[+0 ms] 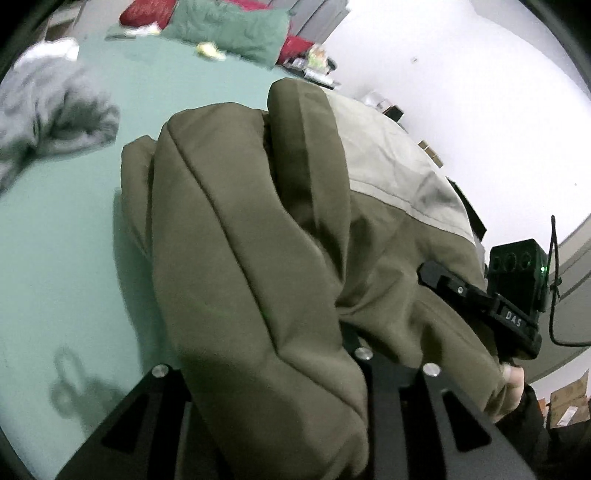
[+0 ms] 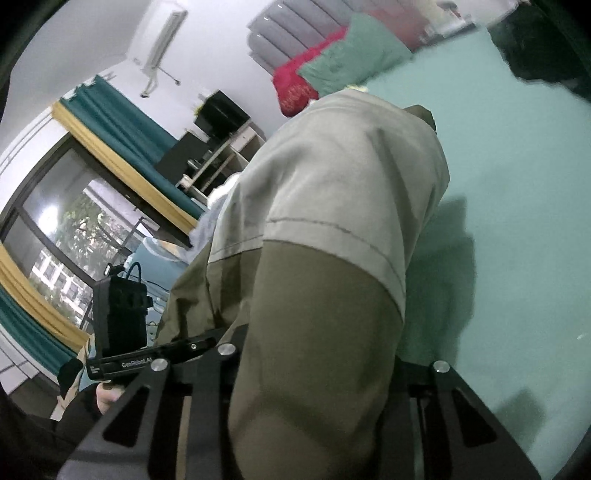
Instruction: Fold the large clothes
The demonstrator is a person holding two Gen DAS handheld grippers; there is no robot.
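An olive garment (image 1: 258, 221) with a pale beige panel (image 1: 391, 162) hangs bunched above the green bed sheet (image 1: 74, 221). It fills the middle of both wrist views. My left gripper (image 1: 291, 384) is shut on a thick olive fold that drapes over and hides its fingers. My right gripper (image 2: 314, 369) is shut on the same garment (image 2: 325, 295) where olive meets beige; its fingers are also covered. Each gripper shows in the other's view, the right gripper (image 1: 443, 282) at the garment's right side and the left gripper (image 2: 184, 347) at its left side.
A crumpled grey garment (image 1: 48, 110) lies on the bed at the far left. A green pillow (image 1: 229, 29) and a red pillow (image 2: 295, 85) sit at the head of the bed. A dark cloth (image 2: 546, 48) lies at the far right. A window (image 2: 55, 229) and shelves (image 2: 221, 147) stand beyond.
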